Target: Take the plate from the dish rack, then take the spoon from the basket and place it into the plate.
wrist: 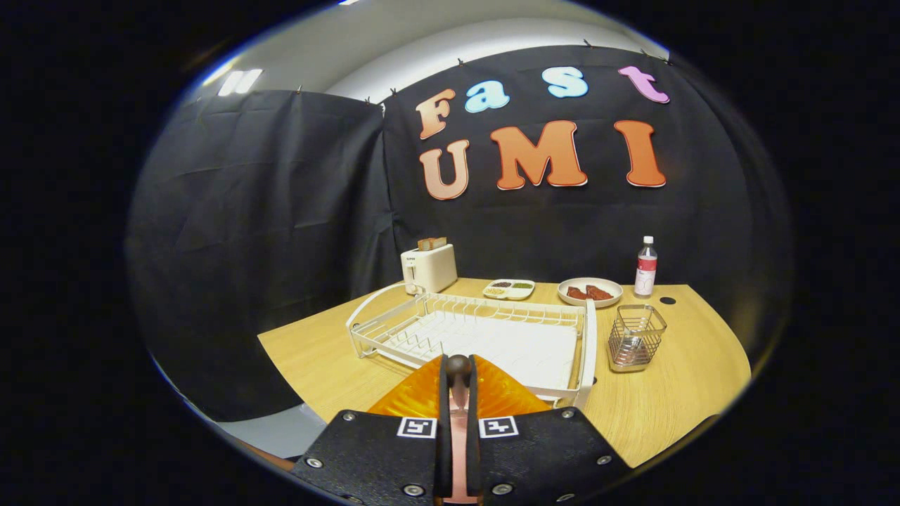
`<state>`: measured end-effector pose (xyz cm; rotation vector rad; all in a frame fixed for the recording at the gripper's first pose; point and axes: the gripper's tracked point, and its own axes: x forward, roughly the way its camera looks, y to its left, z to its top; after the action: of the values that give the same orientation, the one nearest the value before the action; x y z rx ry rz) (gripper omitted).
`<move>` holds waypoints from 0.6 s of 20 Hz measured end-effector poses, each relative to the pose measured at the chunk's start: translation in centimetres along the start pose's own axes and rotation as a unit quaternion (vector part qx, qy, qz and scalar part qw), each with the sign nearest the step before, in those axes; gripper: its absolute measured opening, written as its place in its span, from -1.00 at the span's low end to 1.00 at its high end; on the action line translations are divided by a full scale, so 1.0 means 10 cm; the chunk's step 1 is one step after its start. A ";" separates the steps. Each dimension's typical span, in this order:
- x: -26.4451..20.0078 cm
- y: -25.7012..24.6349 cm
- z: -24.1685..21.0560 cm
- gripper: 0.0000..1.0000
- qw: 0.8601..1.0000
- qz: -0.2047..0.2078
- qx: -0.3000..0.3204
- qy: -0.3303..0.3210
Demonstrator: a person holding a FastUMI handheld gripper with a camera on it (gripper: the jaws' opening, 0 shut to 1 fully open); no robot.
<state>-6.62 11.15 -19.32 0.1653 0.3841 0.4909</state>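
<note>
Gripping one spoon (459, 383), the tongs (458, 372) sit narrow above one orange plate (422, 395), which they half hide. One wire basket (635, 337) stands near the desk's (675, 400) right edge beside one dish rack (485, 336); its contents are unclear.

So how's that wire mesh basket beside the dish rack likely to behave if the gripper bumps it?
The tall, narrow wire mesh basket probably tips or slides easily; open mesh suggests it's light. The gripper, shut on the orange ribbed plate, is nowhere near it.
</note>
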 end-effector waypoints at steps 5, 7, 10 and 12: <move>-0.05 -0.01 -0.19 -0.85 1.000 0.021 0.001 0.001; -0.09 -0.07 -0.22 -0.85 1.000 0.026 0.016 -0.006; -0.18 -0.14 -0.29 -0.85 0.999 0.032 0.032 0.000; -0.22 -0.18 -0.31 -0.83 0.999 0.032 0.035 0.000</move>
<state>-8.89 8.66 -21.91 0.2465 0.3965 0.5410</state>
